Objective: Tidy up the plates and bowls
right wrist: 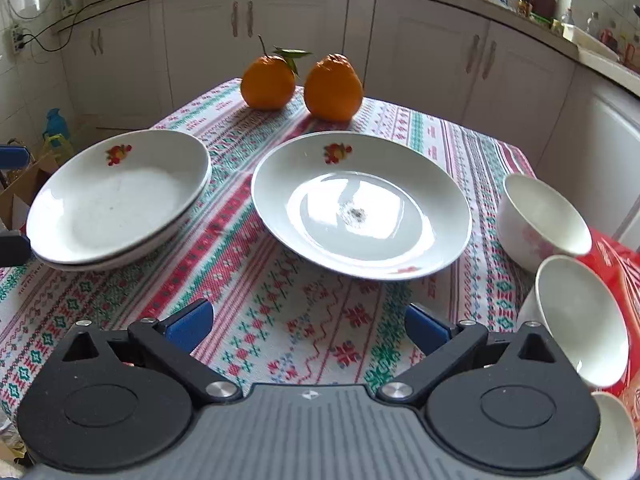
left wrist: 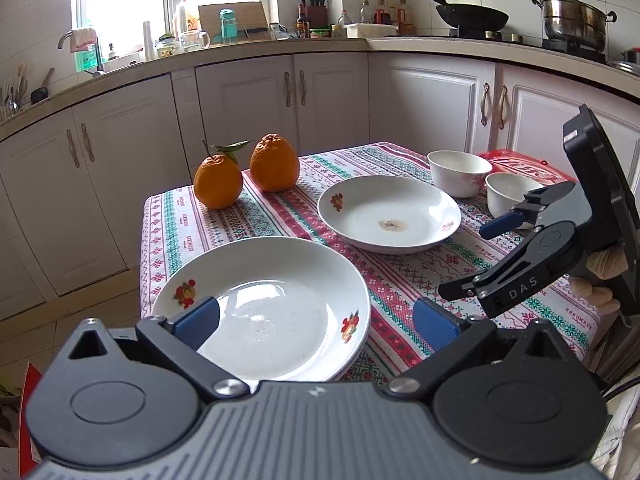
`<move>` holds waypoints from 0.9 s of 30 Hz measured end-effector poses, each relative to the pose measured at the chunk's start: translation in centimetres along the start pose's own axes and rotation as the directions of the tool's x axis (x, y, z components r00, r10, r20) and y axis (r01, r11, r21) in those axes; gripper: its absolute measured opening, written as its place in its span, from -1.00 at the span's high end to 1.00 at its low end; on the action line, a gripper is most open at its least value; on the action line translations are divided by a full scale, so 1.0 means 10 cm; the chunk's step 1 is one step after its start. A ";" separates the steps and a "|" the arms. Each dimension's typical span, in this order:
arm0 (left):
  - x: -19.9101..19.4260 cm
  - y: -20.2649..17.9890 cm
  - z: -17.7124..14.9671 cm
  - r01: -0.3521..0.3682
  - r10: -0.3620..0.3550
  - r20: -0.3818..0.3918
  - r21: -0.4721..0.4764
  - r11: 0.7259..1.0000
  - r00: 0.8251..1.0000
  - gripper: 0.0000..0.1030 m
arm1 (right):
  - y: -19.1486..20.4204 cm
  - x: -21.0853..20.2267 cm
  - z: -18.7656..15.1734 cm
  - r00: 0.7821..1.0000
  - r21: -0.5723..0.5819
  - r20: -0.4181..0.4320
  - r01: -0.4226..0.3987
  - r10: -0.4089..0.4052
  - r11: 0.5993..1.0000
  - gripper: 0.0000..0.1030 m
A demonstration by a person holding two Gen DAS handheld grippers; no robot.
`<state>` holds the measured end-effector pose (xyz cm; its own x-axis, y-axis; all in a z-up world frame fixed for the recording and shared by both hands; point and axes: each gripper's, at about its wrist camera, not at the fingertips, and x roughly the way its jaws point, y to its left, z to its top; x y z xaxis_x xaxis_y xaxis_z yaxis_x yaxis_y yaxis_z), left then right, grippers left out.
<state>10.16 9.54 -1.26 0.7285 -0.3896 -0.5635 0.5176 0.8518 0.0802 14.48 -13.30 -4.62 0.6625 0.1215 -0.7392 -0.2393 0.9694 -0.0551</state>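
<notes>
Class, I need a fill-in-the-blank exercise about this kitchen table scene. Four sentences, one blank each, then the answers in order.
1. The two fruits at the far edge of the table are ____ in colour.
2. The stack of plates holds ____ plates.
3. The single plate has a dirty spot in its ____.
4. The right tool is ____ and holds nothing.

Answers: orange; two; centre; open

My left wrist cam sits low at the table's [left wrist: 256, 220] near edge, close over the stacked plates [left wrist: 264, 304], facing the window corner. My right cam looks across the table [right wrist: 280, 320] from further right, toward the cabinets. Both share the oranges [left wrist: 248, 172], single plate [right wrist: 360, 204] and bowls [right wrist: 540, 220].
</notes>
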 end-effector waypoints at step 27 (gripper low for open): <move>1.51 0.01 1.22 0.228 -0.213 -0.130 0.109 0.968 0.968 -0.99 | -0.36 0.47 0.04 1.000 0.077 0.028 0.002 -0.005 0.997 -1.00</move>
<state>26.69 -0.58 0.28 0.5366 -0.5132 -0.6698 0.7155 0.6975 0.0387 18.69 -16.18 -7.63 0.6831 0.1230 -0.7199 -0.1823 0.9832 -0.0050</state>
